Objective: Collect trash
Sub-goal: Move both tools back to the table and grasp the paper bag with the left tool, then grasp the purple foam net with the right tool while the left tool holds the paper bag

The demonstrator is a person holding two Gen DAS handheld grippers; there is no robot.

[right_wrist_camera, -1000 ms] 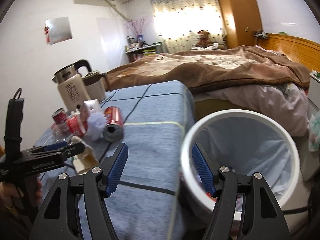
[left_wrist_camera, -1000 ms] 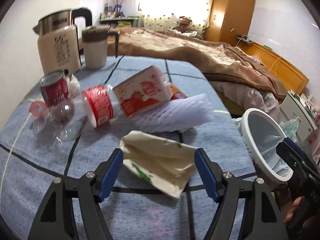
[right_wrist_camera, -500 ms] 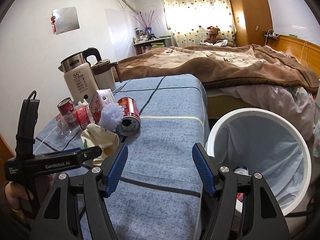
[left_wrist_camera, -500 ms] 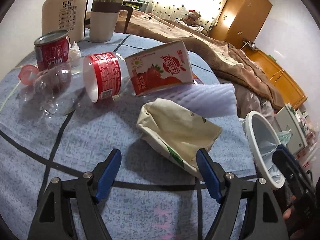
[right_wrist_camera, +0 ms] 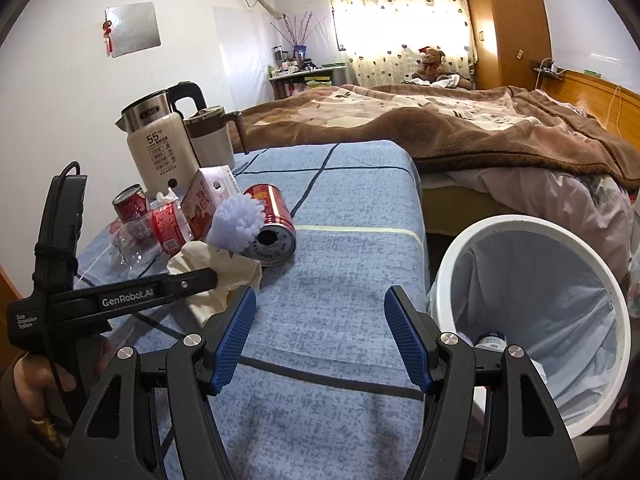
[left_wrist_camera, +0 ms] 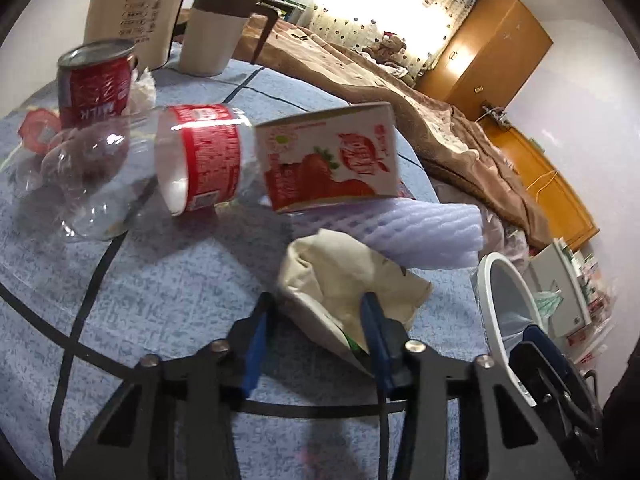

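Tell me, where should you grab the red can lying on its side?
Grab the red can across its round middle, coming down from above. It lies on its side with an end facing the camera, so the curved sides are free. The foam net touches its left side, so stay nearer the end away from it, probably.

Crumpled cream paper carton [left_wrist_camera: 344, 280] on blue checked tablecloth [left_wrist_camera: 180, 288], lilac foam fruit net [left_wrist_camera: 404, 232] just behind it, strawberry milk carton [left_wrist_camera: 328, 160] behind that, clear plastic bottle [left_wrist_camera: 200, 156] to its left, white lined waste bin [right_wrist_camera: 532, 312] right of the table.
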